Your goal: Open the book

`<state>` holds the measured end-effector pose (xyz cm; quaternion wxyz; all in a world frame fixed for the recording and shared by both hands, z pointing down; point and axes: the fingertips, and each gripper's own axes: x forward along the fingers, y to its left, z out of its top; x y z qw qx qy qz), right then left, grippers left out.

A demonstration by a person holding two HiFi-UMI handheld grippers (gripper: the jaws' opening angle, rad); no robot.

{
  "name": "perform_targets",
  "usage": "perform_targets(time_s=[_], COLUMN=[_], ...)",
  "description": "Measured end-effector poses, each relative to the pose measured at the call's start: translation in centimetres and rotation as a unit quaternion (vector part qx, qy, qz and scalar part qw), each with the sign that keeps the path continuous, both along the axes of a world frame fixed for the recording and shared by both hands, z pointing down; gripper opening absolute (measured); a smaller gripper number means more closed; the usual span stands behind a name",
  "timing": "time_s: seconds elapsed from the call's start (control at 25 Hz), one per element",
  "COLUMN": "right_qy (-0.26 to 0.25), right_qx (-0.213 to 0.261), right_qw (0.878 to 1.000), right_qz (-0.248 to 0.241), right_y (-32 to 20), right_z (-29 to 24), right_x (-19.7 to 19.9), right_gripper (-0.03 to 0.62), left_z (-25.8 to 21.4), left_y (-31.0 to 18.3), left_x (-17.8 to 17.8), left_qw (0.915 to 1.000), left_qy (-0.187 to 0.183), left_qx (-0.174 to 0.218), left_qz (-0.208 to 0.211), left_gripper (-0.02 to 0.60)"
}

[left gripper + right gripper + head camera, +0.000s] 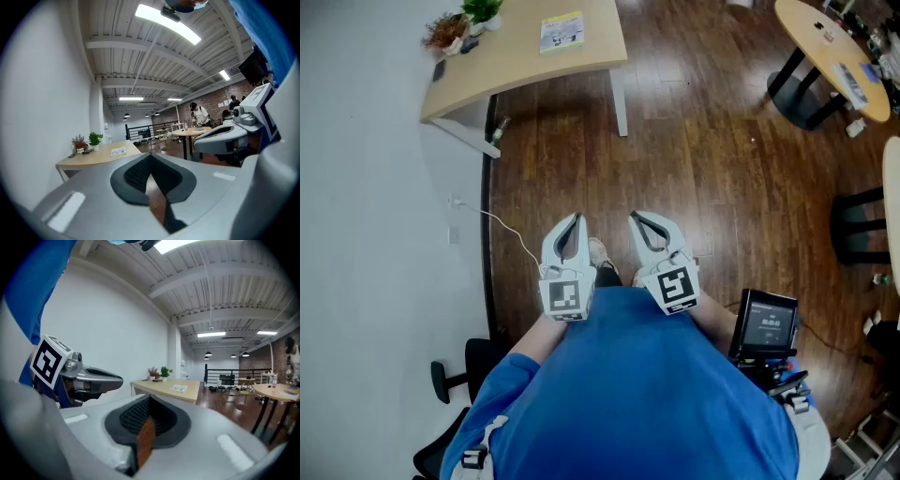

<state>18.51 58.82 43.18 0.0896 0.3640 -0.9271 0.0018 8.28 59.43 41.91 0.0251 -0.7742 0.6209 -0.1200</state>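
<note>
Not at the work yet. The book (562, 33) lies flat and looks closed on the desk (516, 66), toward the end of the desk away from the potted plant (481, 11), which sits at the wall end. We stand well back from the desk across open wood floor (694, 159), so we read this as approach, with nothing of the opening done. The left gripper (573, 219) and right gripper (637, 218) sit side by side, tucked against the blue shirt (637, 375). Both aim roughly toward the desk and tip slightly down, probably a compact carry pose for walking over. On both, the jaws are pressed together at the tips with nothing pinched. Each gripper view shows only a sliver of floor through the hollow behind the tips. Closed suits transit, but at the desk we'd expect to need a thin tip under the cover or one tool spread. Likely plan is to pin the book near the spine with one tool and lift the free edge with the other. We can't tell from here which edge is the spine. The main risk is the book sliding on the smooth desk top.
</note>
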Motion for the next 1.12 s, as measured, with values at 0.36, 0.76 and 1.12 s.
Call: perform_targets(time_s=[0.36,0.76,1.12], right_qy=[0.001,0.024,0.034], right_qx=[0.002,0.0,0.007], right_qw=[1.0,1.0,0.999], right_qz=[0.006,0.0,-0.004], right_y=[-1.2,-10.3,-18.4], right_z=[0.0,0.5,-0.8], right_x=[0.2,-5.4,-12.4], right_gripper=[0.003,0.003,0.003], left_z=[-0.7,0.1,-0.2], left_y=[-1.7,-11.1,-18.7], left_x=[0.5,-5.5,-12.0], left_qw=[1.0,0.9996,0.9991], left_qy=[0.006,0.025,0.04], left_qx=[-0.002,0.012,0.013], left_qz=[0.007,0.005,0.003], left_gripper=[0.007,0.008,0.007])
